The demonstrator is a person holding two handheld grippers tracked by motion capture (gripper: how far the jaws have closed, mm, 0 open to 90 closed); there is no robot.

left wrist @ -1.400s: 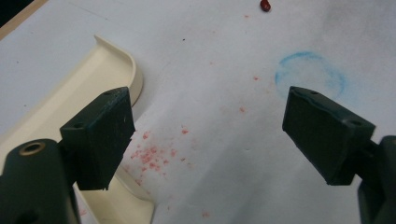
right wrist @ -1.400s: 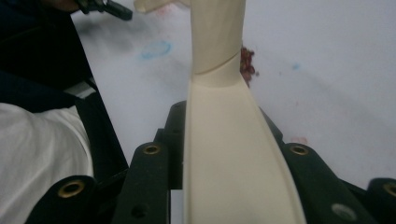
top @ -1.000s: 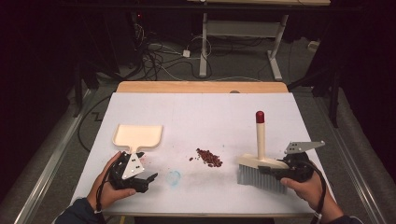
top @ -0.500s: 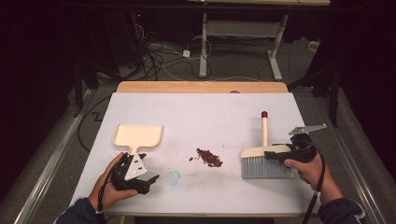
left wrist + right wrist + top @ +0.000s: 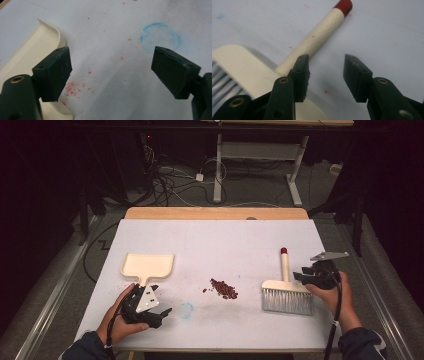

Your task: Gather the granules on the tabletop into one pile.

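A cream brush (image 5: 286,292) with a red-tipped handle lies flat on the white table, bristles toward me. Just right of its handle, my right gripper (image 5: 301,276) is open and holds nothing. In the right gripper view the handle (image 5: 322,35) lies just beyond the left jaw of the right gripper (image 5: 325,75), and the brush head (image 5: 242,65) is at the left. A cream dustpan (image 5: 148,266) lies at the left. My left gripper (image 5: 161,315) is open just below its handle. In the left gripper view the left gripper (image 5: 111,72) spans bare table, with the dustpan (image 5: 30,52) at the left.
A small pile of dark red crumbs (image 5: 223,288) lies mid-table between dustpan and brush. A faint blue ring (image 5: 186,309) is drawn on the table surface (image 5: 225,245) beside the left gripper. Red specks (image 5: 72,88) dot the surface. Cables and desk legs lie beyond the far edge.
The brush stood upright in my right gripper a second ago. It has been laid flat and let go, and the right gripper has drawn a little to the right. The left hand stayed put.
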